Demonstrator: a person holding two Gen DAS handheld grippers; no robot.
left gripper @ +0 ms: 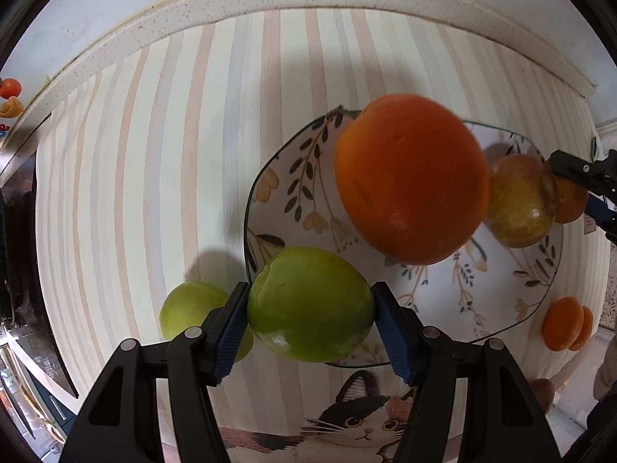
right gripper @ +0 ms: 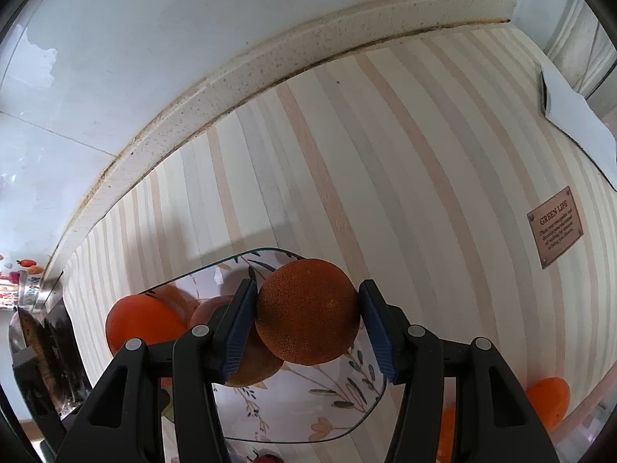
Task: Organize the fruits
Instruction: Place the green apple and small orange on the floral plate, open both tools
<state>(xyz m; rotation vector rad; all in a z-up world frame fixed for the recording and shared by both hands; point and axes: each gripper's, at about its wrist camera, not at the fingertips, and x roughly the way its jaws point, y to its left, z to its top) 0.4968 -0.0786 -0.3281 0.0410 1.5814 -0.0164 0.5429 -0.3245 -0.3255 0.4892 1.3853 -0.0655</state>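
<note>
My left gripper is shut on a green apple held at the near rim of the floral plate. A large persimmon and a yellow-red apple lie in the plate. A second green apple sits on the cloth left of my fingers. My right gripper is shut on a rough-skinned orange, held above the plate. The persimmon shows at the plate's left, and the right gripper shows in the left wrist view.
The striped tablecloth covers the table up to a speckled stone ledge and the wall. Another persimmon lies on the cloth right of the plate, also seen in the right wrist view. A cat picture marks the cloth's near edge.
</note>
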